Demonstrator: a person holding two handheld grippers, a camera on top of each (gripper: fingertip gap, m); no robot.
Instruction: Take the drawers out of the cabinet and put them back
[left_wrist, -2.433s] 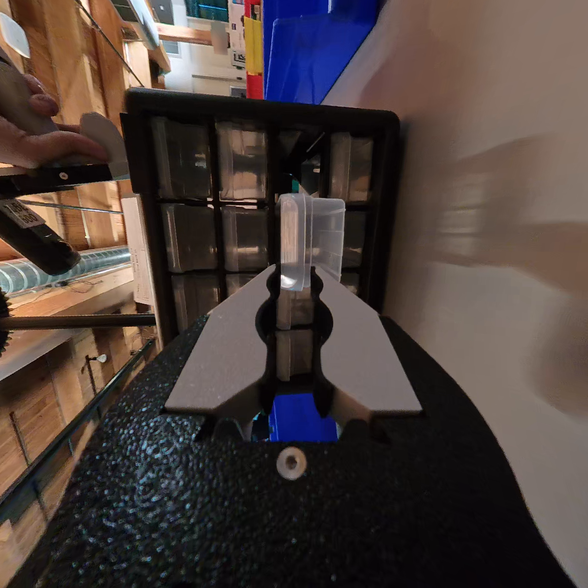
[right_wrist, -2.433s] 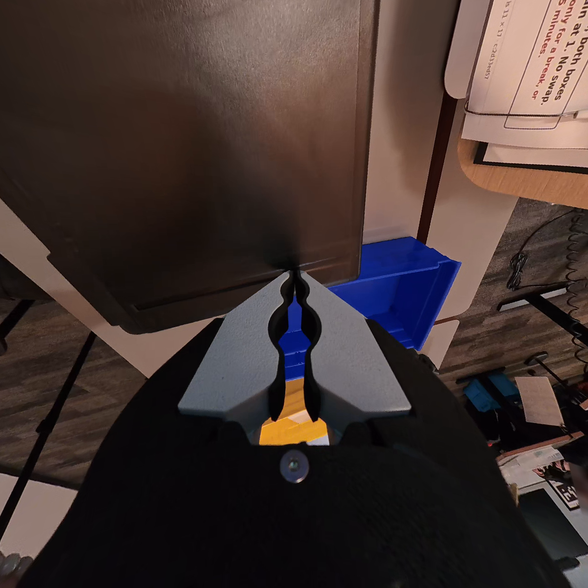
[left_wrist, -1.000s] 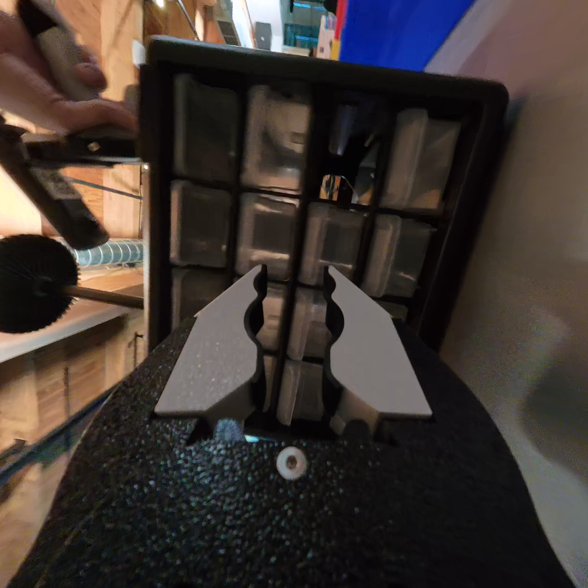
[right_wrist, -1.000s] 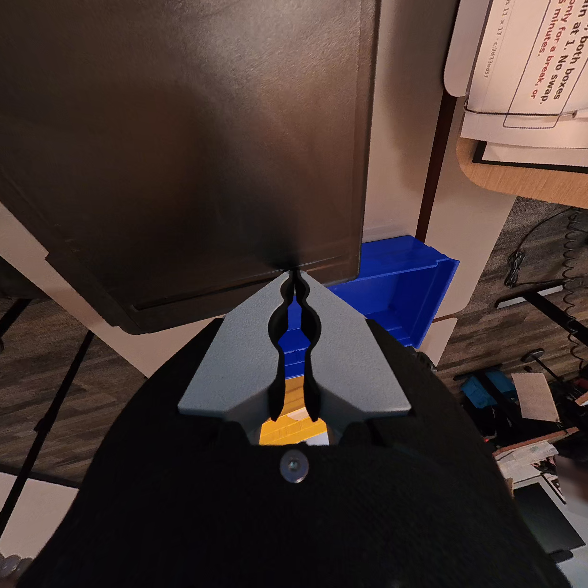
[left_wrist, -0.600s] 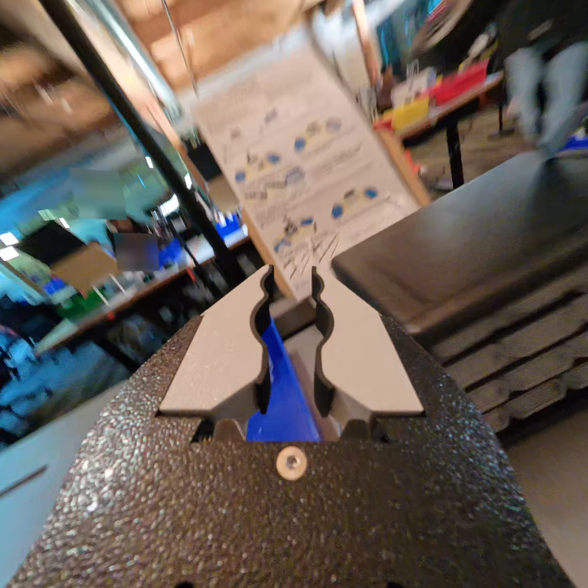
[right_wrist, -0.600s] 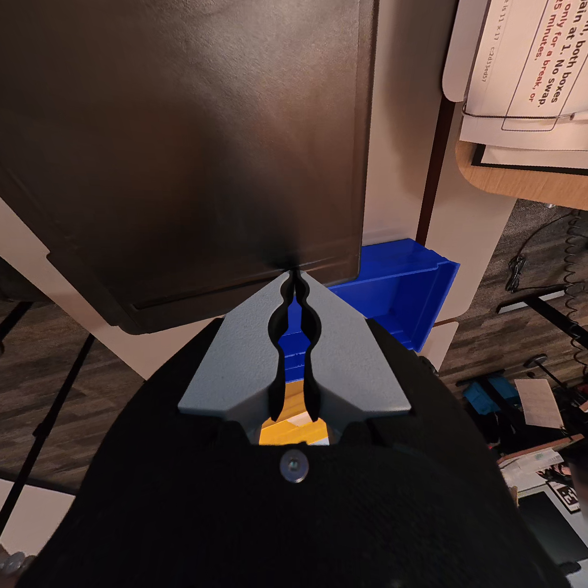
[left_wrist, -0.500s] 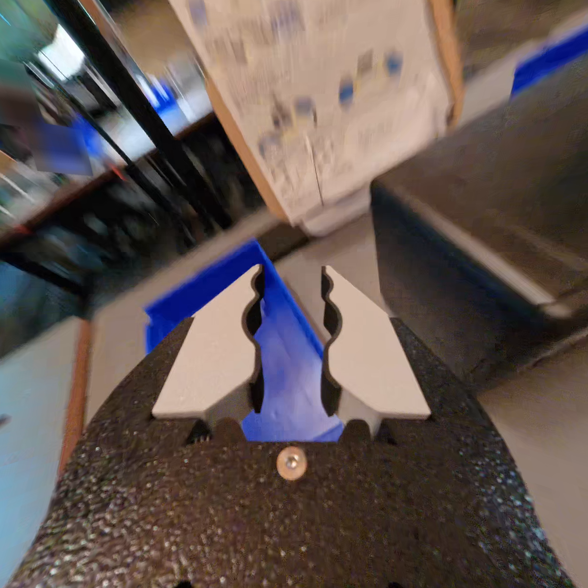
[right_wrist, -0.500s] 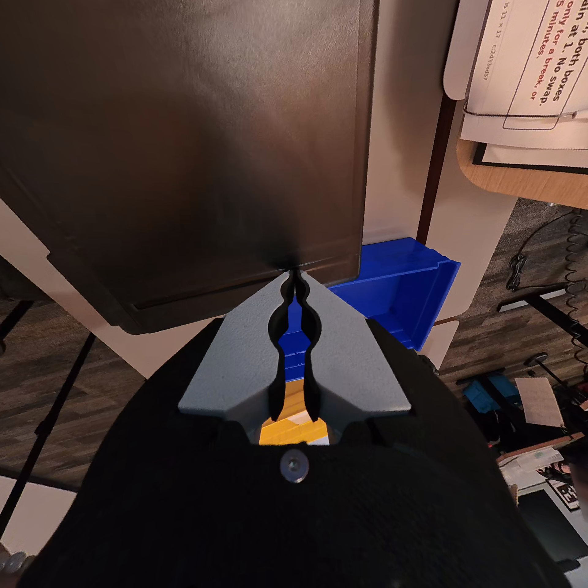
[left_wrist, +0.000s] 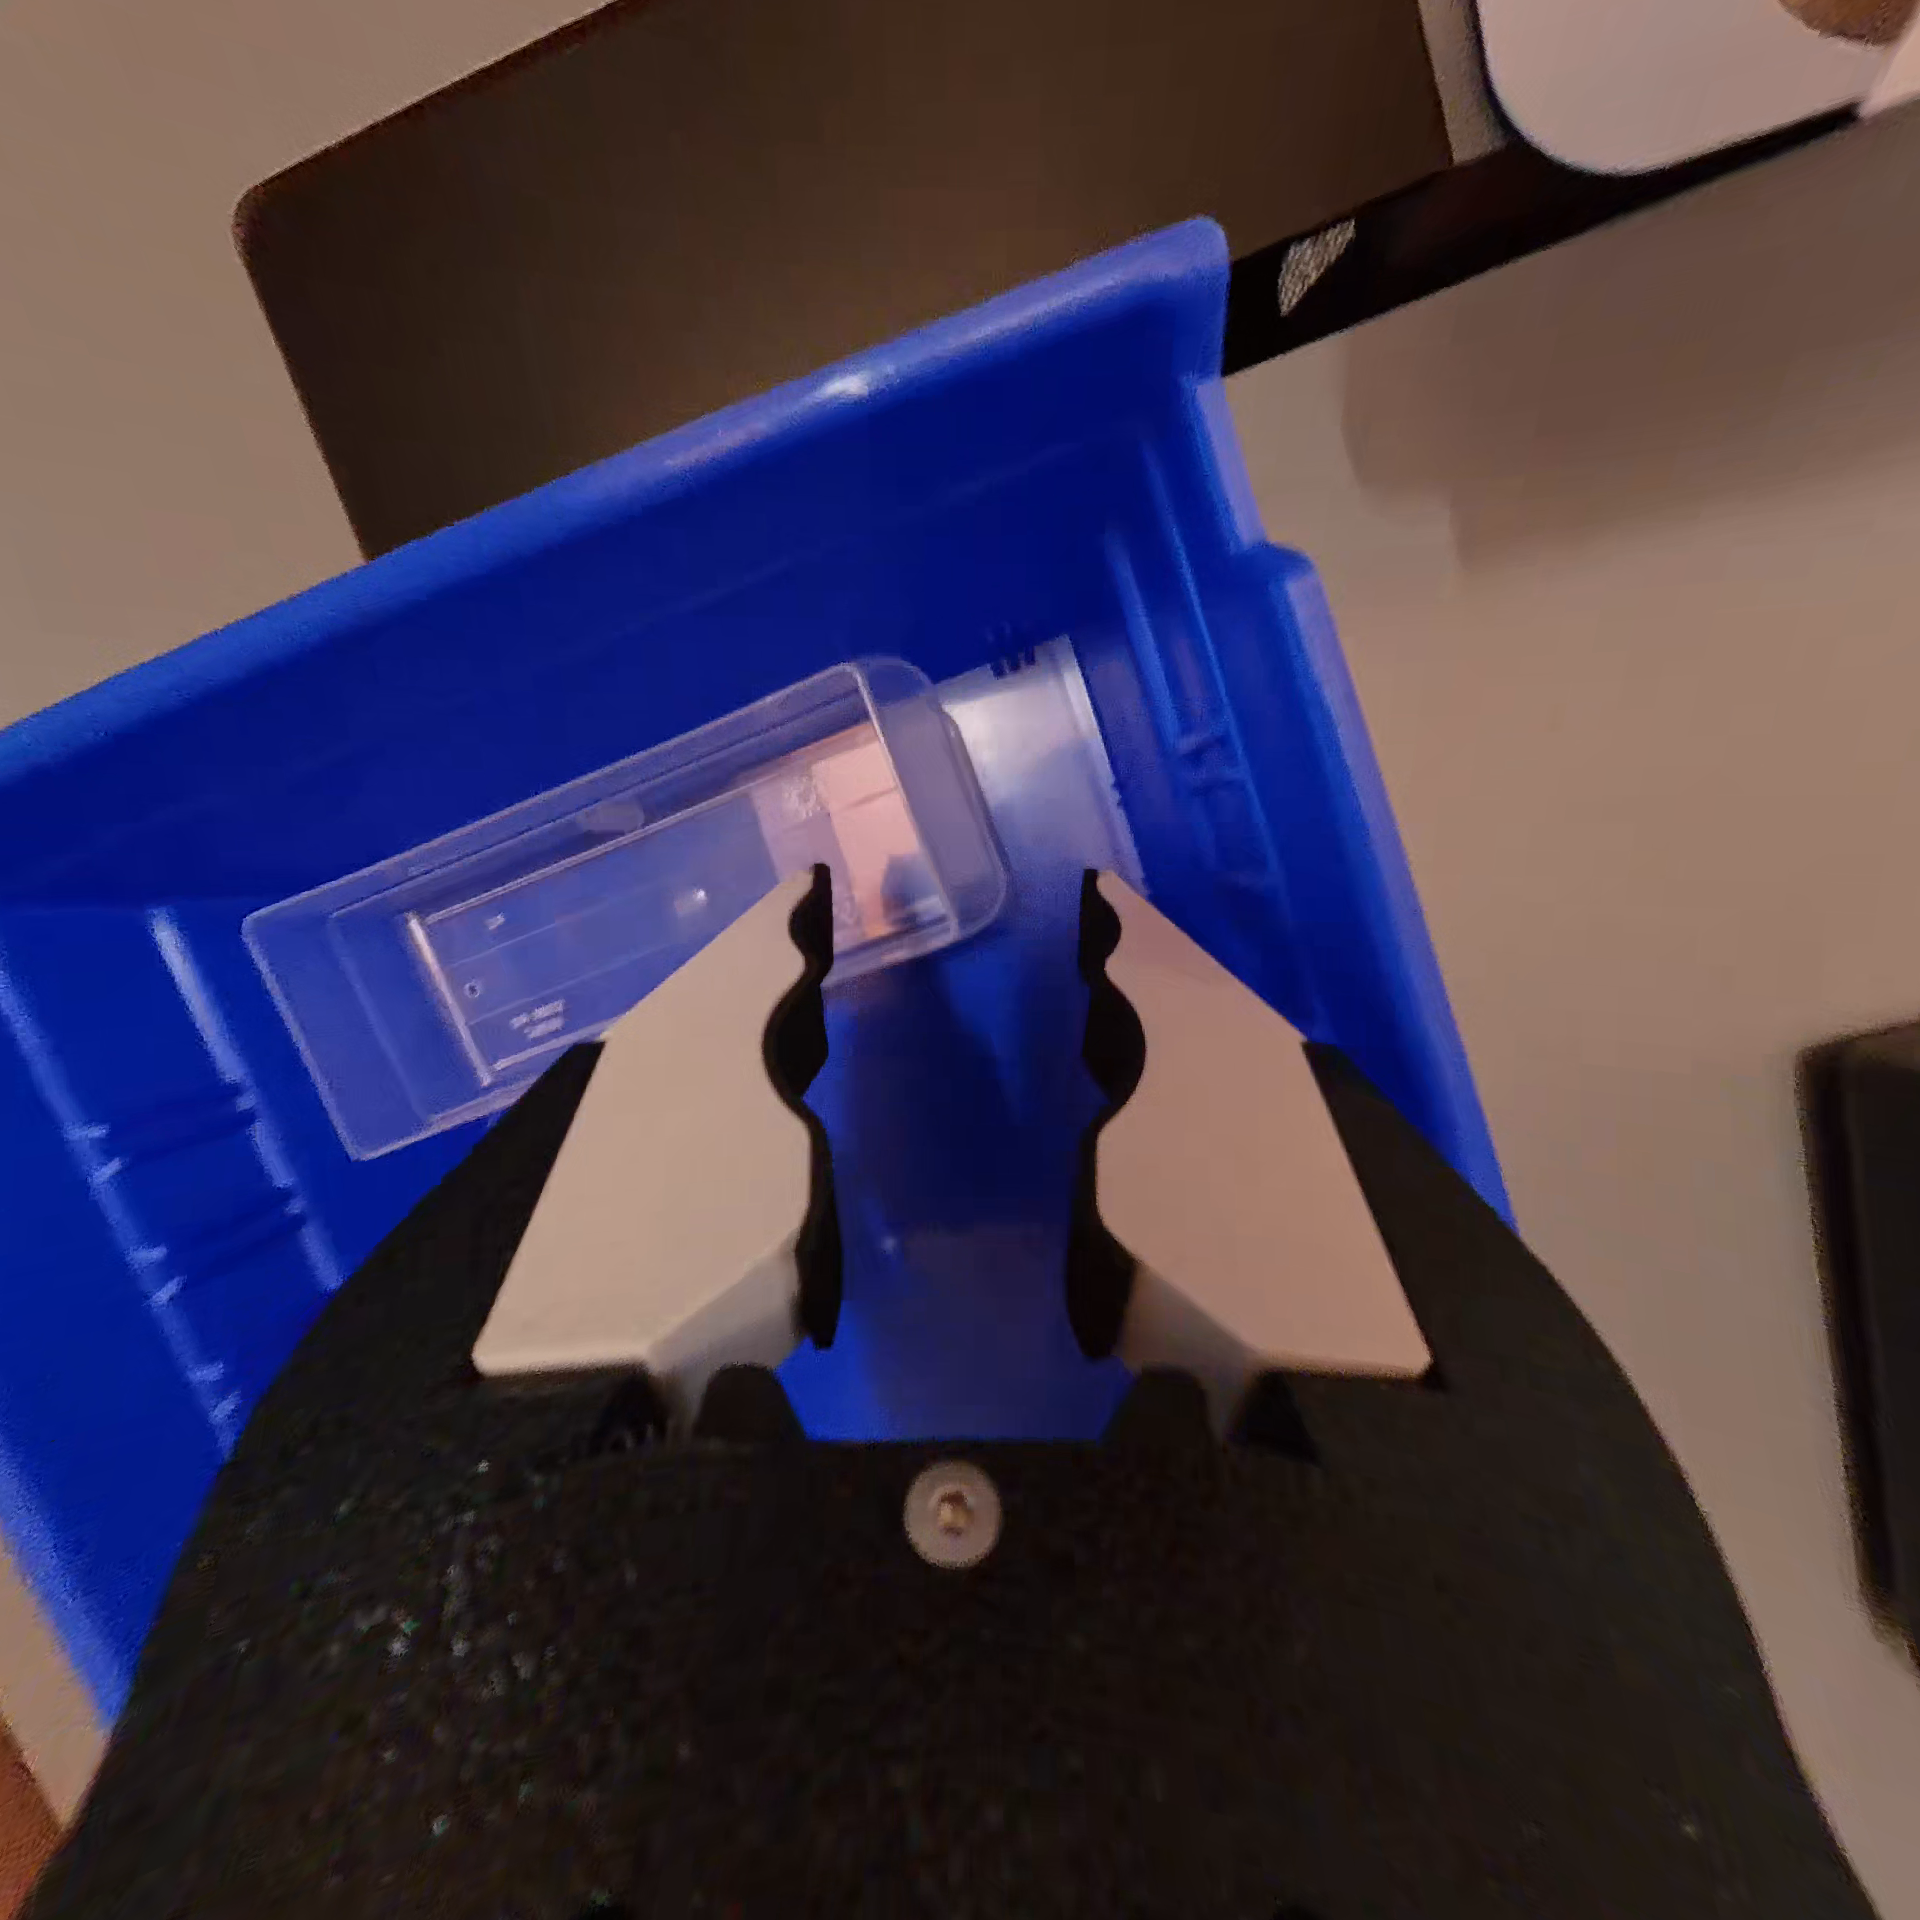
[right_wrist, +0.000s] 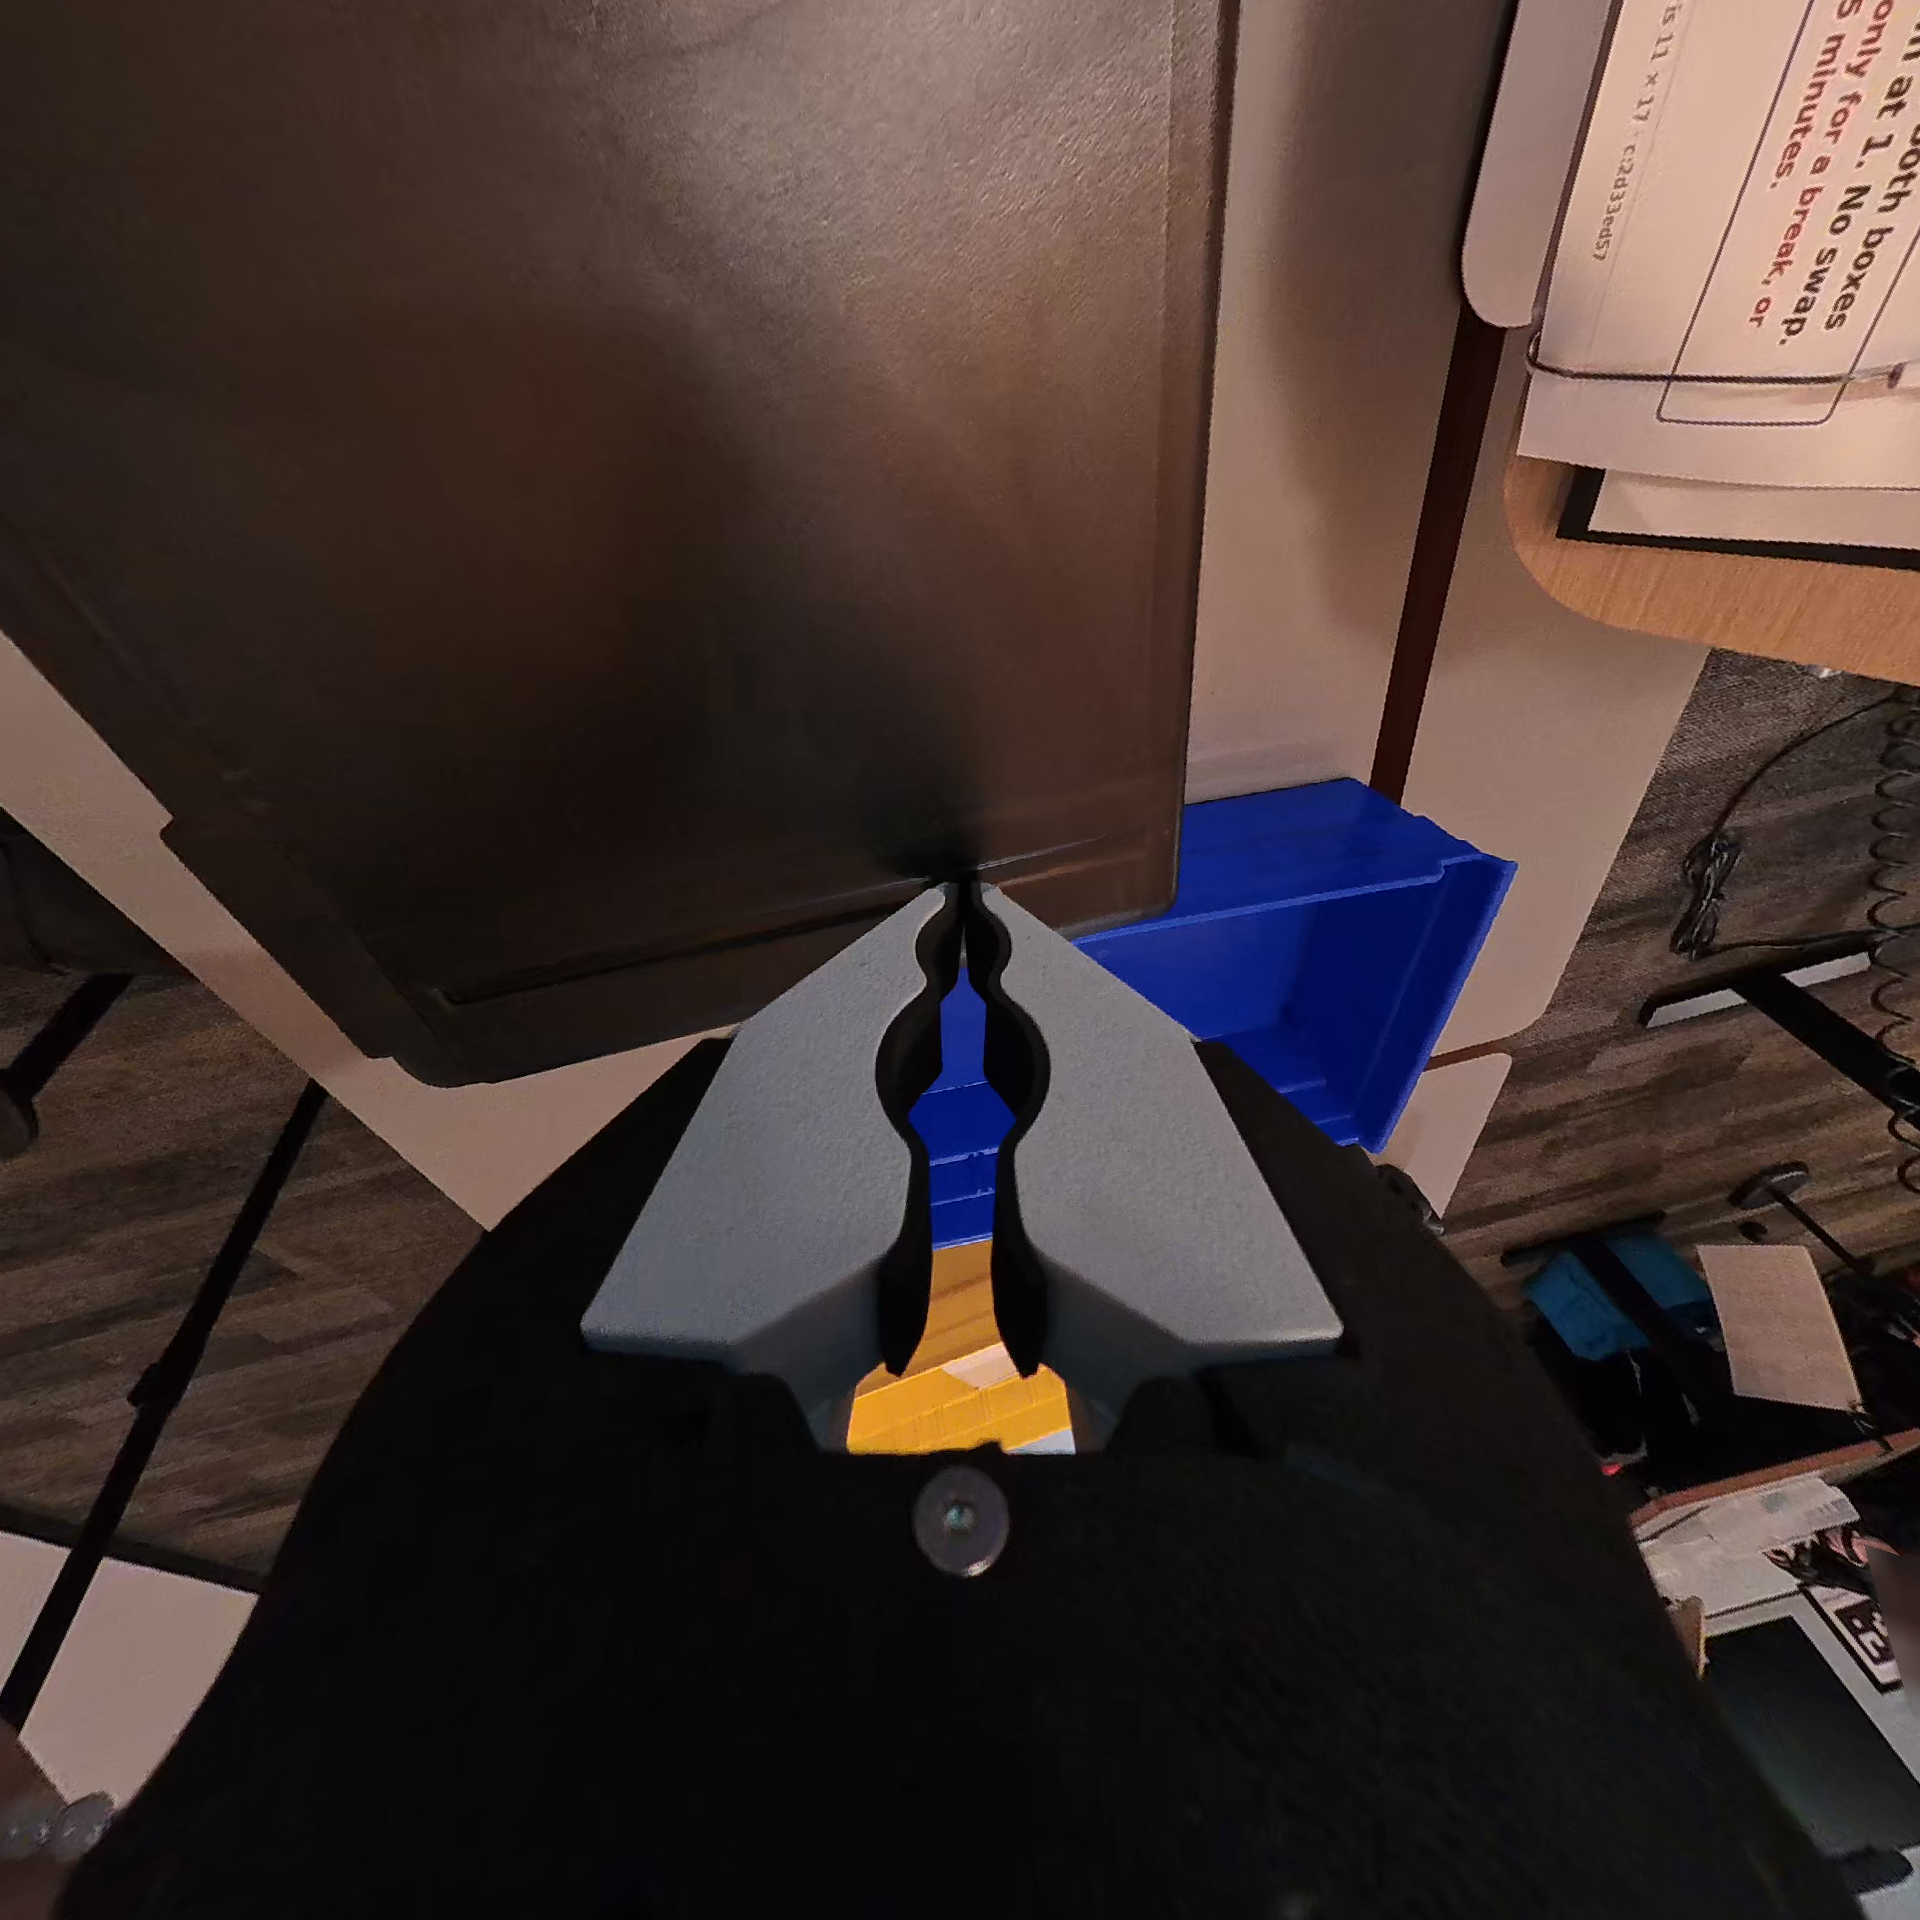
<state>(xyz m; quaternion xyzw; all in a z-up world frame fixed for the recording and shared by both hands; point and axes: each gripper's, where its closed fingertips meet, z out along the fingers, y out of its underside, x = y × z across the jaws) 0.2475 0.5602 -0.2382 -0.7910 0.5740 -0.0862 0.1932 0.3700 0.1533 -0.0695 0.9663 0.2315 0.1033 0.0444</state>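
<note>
Drawer (left_wrist: 623, 914) lies in blue bin (left_wrist: 644, 582) — spread left gripper (left_wrist: 951, 883) should be centred over its rim; right gripper (right_wrist: 961, 894), jaws pressed together, pins cabinet (right_wrist: 623, 416).

Blue bin (left_wrist: 644, 582): open-topped plastic container, ribbed inner walls, standing on the worktop; also visible in the right wrist view (right_wrist: 1320, 966), beside a dark panel.
Worktop (left_wrist: 1621, 644): pale, matte surface surrounding the bin.
Yellow bin (right_wrist: 956, 1392): partly visible, just below the blue bin in the right wrist view.
Paper sheets (right_wrist: 1745, 229): white printed pages in a clear sleeve, upper right, lying on a wooden board (right_wrist: 1704, 603) with a rounded corner.
Floor (right_wrist: 156, 1226): dark wood-pattern planks.
Coiled cable (right_wrist: 1901, 914): black, at the right edge.
Clutter (right_wrist: 1704, 1351): assorted items on the floor at lower right, too small to identify.
</note>
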